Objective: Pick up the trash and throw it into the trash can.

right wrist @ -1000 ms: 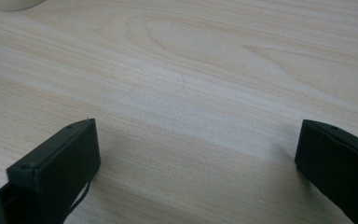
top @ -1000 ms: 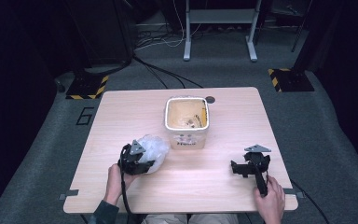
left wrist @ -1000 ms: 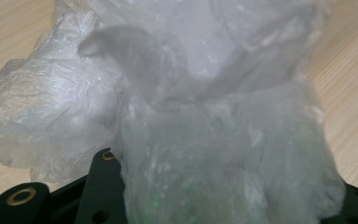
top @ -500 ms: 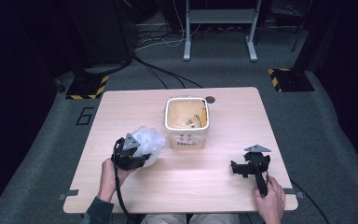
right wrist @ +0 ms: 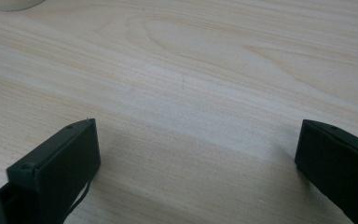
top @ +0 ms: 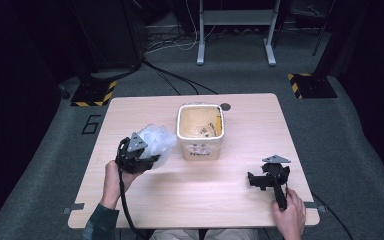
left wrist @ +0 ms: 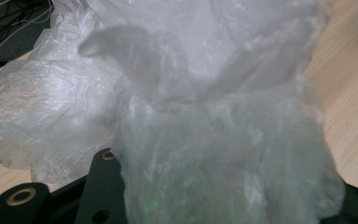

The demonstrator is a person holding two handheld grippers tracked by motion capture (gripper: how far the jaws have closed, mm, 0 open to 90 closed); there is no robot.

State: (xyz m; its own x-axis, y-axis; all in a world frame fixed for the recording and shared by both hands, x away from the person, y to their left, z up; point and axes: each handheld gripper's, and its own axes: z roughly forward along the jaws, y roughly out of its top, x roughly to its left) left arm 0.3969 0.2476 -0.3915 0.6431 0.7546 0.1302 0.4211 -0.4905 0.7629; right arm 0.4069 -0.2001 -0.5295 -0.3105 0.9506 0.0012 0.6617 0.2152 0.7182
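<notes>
- The wooden table [top: 200, 200] carries everything here, its pale top bare across the near middle; a small dark round spot [top: 225, 106] sits on it near the far edge, at about 12 o'clock.
- A cream square tub [top: 200, 150] stands upright just beyond the table's centre (open at the top, with a label on its near wall and some small bits inside that are too small to make out).
- A crumpled clear plastic bag [top: 156, 140] lies at roughly 9 o'clock from the tub, just beside it.
- The left gripper [top: 139, 154] is at the bag's near-left side, at about 8 o'clock from the table's centre; in the left gripper view the plastic [left wrist: 214, 140] bunches up from between the jaws and hides them, gripped there.
- The right gripper [top: 270, 177] rests low over the table at about 4 o'clock, well apart from the tub, its fingers [right wrist: 60, 168] spread wide over bare wood, holding nothing.
</notes>
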